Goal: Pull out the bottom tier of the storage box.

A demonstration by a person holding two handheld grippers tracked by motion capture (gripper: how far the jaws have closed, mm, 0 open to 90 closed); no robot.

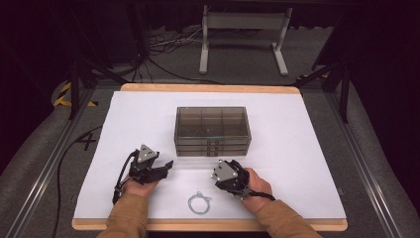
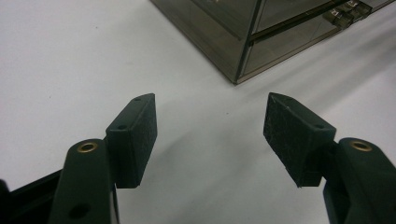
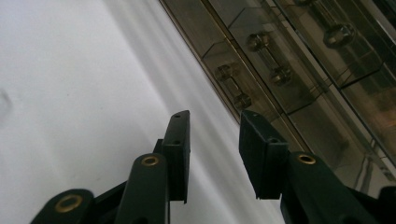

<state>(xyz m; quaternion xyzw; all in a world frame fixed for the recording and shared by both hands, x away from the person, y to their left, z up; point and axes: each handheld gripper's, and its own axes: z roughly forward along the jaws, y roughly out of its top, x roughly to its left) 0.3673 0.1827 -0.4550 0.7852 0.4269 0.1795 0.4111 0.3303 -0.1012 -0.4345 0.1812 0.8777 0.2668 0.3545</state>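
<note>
A smoked-plastic drawer box (image 1: 212, 131) stands mid-desk on the white sheet, its three stacked drawers shut and their small handles (image 3: 233, 86) facing the person. The right gripper (image 1: 221, 167) is just in front of those handles, its fingers (image 3: 180, 144) narrowed but gripping nothing, lined up with the lowest one. The step in hand looks like the approach to pull a drawer open; the next move calls for easing forward until the fingers straddle one handle, then clenching. The left gripper (image 1: 167, 167) hovers near the box's front left corner (image 2: 238, 77), fingers (image 2: 135, 135) released and spread wide, perhaps to steady the box. A wire ring (image 1: 199, 203) lies near the desk's (image 1: 297, 148) front edge. The tinted walls obscure the drawers' contents.
</note>
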